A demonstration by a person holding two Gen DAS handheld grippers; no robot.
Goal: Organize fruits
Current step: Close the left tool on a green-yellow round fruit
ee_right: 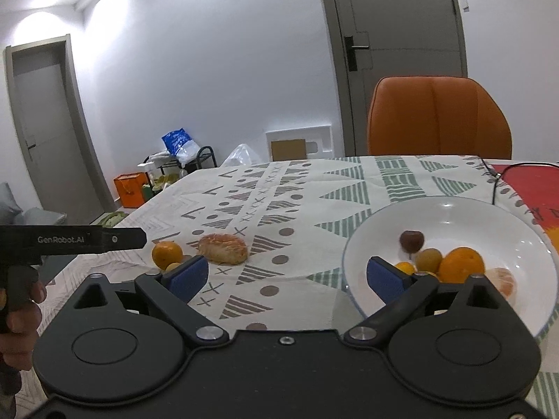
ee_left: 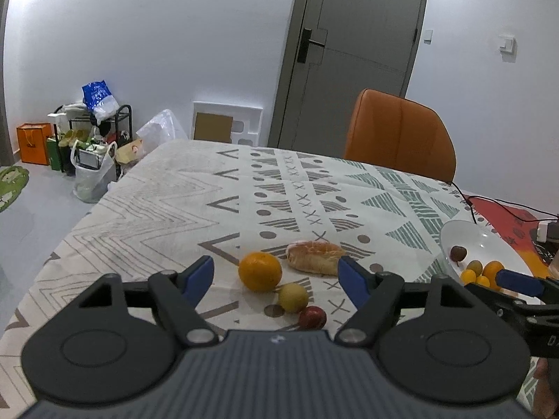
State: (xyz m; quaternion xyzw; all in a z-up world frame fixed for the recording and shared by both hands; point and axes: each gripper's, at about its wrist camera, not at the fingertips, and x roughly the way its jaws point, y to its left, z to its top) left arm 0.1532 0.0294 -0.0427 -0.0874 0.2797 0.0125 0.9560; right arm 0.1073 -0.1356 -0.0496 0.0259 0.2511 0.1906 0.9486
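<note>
Three loose fruits lie on the desk with its patterned grey-and-green cloth (ee_left: 167, 202), just ahead of the left gripper (ee_left: 276, 276): a round orange citrus fruit (ee_left: 260, 271), a small yellow-green round fruit (ee_left: 293, 297) touching its near side, and a small dark red round fruit (ee_left: 312, 317) nearest the camera. Beyond them rests a golden-brown bread roll (ee_left: 315, 257) (food, though no fruit). The left gripper's blue-padded fingers (ee_left: 199, 276) stand apart with nothing between the pads, the three fruits showing in the gap below them. To the right sits a white ceramic bowl with a thin blue rim (ee_right: 489, 216), holding a dark brown-red fruit with a stem (ee_right: 411, 240), a yellow-green fruit (ee_right: 429, 259), a large orange (ee_right: 461, 264), a small yellow-orange fruit (ee_right: 405, 267) and a peeled citrus segment cluster (ee_right: 503, 281). The right gripper (ee_right: 288, 276) hovers over the desk with its fingers (ee_right: 188, 276) wide apart and empty, one pad in front of the bowl's near edge. An orange upholstered chair (ee_right: 436, 118) stands behind the desk, before a grey door (ee_right: 401, 10).
</note>
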